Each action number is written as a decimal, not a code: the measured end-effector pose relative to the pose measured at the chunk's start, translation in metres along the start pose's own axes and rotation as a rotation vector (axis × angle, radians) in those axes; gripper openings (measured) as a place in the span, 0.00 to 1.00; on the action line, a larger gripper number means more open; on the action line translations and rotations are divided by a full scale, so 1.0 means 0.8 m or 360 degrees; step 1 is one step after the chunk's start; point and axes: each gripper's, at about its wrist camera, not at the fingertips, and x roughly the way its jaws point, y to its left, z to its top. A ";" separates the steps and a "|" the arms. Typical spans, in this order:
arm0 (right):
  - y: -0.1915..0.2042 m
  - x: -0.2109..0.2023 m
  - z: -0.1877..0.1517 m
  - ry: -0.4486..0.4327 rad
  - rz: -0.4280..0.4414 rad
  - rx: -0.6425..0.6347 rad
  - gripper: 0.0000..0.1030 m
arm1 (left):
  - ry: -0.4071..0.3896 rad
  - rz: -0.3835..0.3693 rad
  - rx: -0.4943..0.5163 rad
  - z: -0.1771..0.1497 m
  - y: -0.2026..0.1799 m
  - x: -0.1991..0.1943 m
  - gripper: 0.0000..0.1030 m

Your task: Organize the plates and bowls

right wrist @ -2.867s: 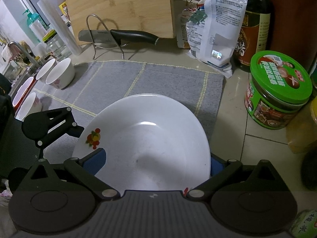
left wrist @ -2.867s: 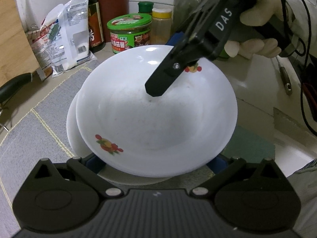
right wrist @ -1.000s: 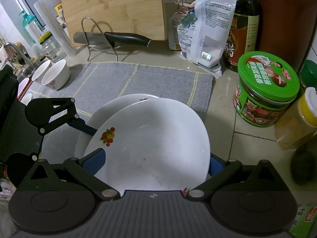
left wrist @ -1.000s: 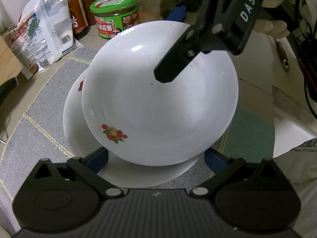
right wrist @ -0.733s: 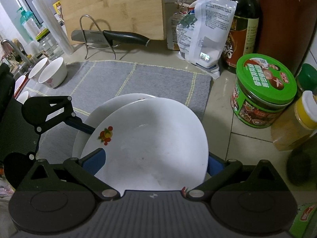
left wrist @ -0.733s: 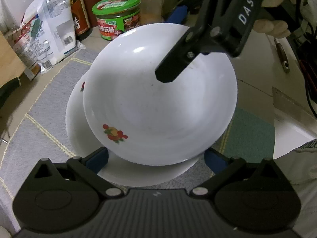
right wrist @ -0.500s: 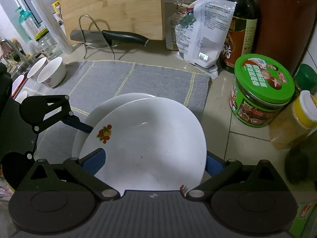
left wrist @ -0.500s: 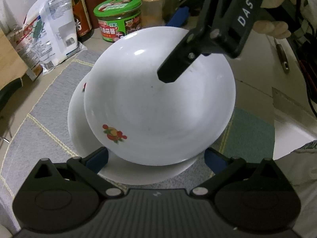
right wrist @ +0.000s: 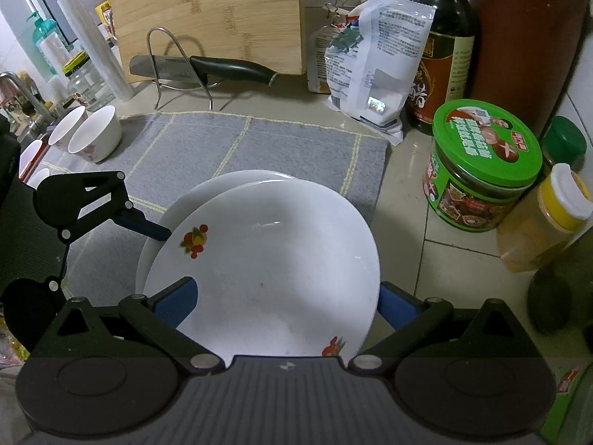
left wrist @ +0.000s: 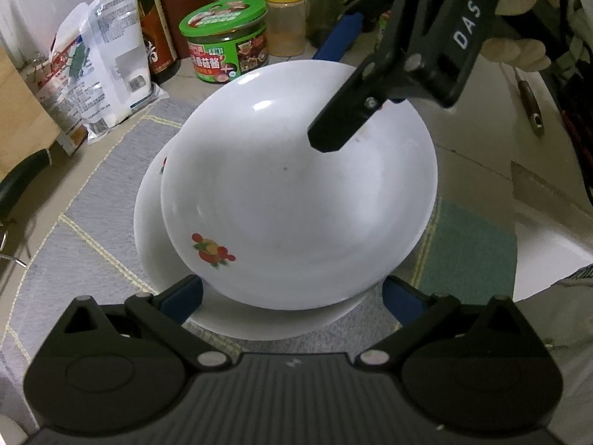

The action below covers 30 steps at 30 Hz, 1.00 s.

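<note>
While both wide-open hand-held grippers (left wrist: pixel 292 293) (right wrist: pixel 285 296) flank it, upper plate (left wrist: pixel 296 193) overlaps lower plate (left wrist: pixel 152 222).

A grey mat (right wrist: pixel 259 141) lies on the counter. Far back, a wooden board (right wrist: pixel 207 15) stands behind a black-handled knife (right wrist: pixel 207 66). To the right are a white bag (right wrist: pixel 374 59), a dark bottle (right wrist: pixel 444 44) and a green-lidded jar (right wrist: pixel 481 163).

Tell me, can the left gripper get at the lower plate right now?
Probably yes: the left gripper is open, its fingers straddling the lower plate's near rim, which the upper plate leaves uncovered.
</note>
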 end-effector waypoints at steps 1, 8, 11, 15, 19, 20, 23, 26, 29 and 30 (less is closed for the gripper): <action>0.000 -0.001 0.000 -0.0001 -0.0001 -0.0003 1.00 | -0.0001 0.0001 0.0001 0.000 0.000 -0.001 0.99; 0.003 -0.005 -0.001 -0.0008 -0.0011 -0.0020 1.00 | -0.0020 0.0010 0.0022 -0.003 -0.007 -0.006 0.99; 0.005 -0.006 -0.003 -0.0005 -0.0020 -0.0028 1.00 | -0.0027 0.0018 0.0020 -0.004 -0.008 -0.009 0.99; 0.008 -0.006 -0.005 0.0000 -0.0030 -0.0044 1.00 | -0.0043 0.0030 -0.0003 -0.010 -0.009 -0.015 0.99; 0.013 0.000 -0.006 0.0013 -0.0031 -0.0073 1.00 | -0.0087 0.0035 -0.0063 -0.019 -0.008 -0.023 0.99; 0.015 0.001 -0.006 0.0015 -0.0032 -0.0086 1.00 | -0.0098 0.0038 -0.0076 -0.021 -0.008 -0.025 0.99; 0.020 0.002 -0.006 0.0011 -0.0037 -0.0121 1.00 | -0.0171 0.0044 -0.0123 -0.030 -0.007 -0.035 0.99; 0.029 -0.001 -0.008 -0.0035 -0.0138 -0.0190 1.00 | -0.0264 0.0060 -0.0153 -0.038 -0.008 -0.046 0.99; 0.041 -0.006 -0.010 -0.0091 -0.0204 -0.0260 1.00 | -0.0385 0.0137 -0.0173 -0.048 -0.010 -0.060 0.99; 0.046 -0.007 -0.010 -0.0112 -0.0224 -0.0281 1.00 | -0.0419 0.0152 -0.0190 -0.051 -0.010 -0.063 0.99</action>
